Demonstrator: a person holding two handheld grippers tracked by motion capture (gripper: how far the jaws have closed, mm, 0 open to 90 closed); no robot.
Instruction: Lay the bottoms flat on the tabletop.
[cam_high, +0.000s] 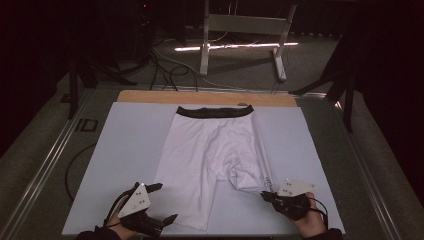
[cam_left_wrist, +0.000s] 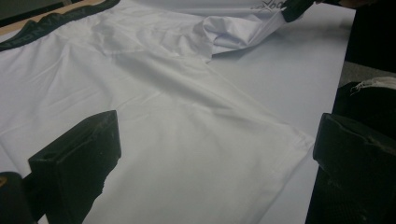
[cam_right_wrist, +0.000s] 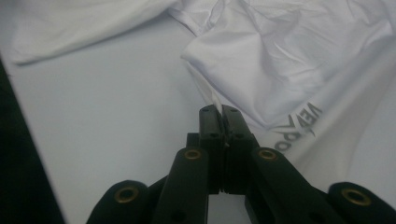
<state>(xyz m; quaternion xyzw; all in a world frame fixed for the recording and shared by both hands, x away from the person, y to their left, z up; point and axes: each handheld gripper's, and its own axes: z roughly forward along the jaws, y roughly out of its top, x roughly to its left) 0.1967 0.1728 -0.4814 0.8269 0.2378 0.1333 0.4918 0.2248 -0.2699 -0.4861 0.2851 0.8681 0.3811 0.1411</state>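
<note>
While our right gripper (cam_right_wrist: 219, 112) pinches the hem of the shorts (cam_high: 215, 150) lying flat mid-counter (cam_high: 115, 165), we should close the gaping left gripper (cam_high: 162, 202) squarely on the other hem, then pull evenly.

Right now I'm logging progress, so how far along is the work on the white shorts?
Done: the shorts lie spread on the white board, waistband far. In hand: the right gripper pinches the rumpled leg's hem; the left gripper straddles the other hem, open. Left: no fold made yet.
</note>
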